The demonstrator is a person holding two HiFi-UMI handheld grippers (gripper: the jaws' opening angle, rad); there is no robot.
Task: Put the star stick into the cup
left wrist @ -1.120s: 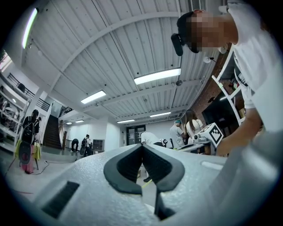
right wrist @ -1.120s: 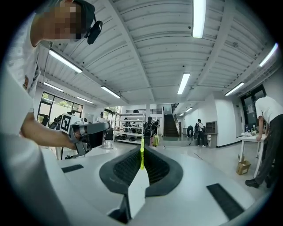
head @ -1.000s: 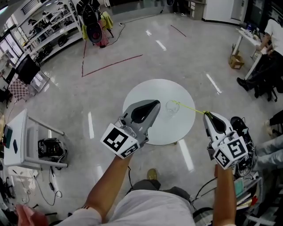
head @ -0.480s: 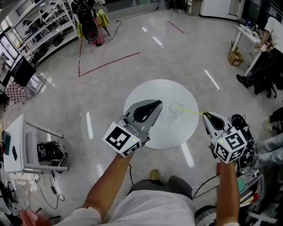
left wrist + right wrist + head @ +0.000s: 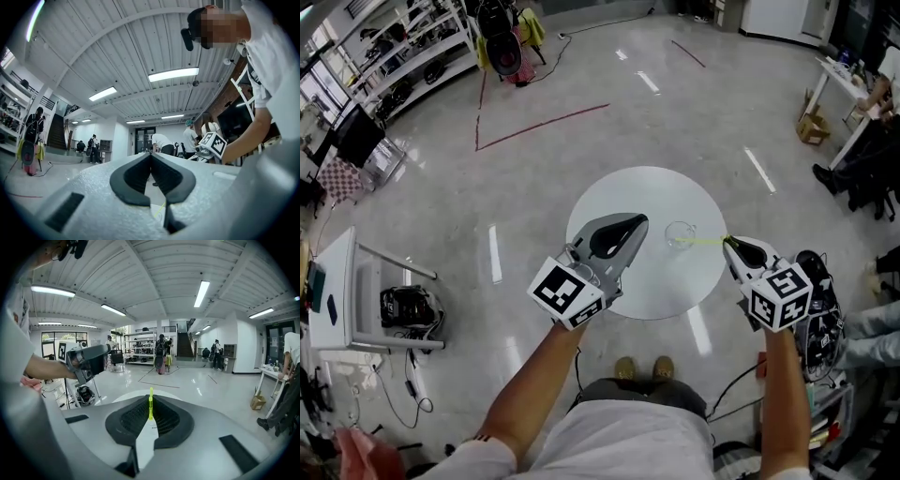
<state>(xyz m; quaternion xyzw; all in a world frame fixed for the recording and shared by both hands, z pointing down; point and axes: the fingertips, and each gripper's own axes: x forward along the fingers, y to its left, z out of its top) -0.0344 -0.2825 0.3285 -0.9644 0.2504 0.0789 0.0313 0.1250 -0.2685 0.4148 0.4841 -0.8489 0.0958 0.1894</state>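
White table (image 5: 647,187) — star stick (image 5: 704,242) clenched in right gripper (image 5: 728,243), tip indistinct; left gripper (image 5: 639,220) clenched.

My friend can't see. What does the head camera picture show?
Seen from above, the right tongs pinch a thin yellow-green stick whose far end reaches a clear cup on a round white table. The left tongs, shut and empty, hang over the table.
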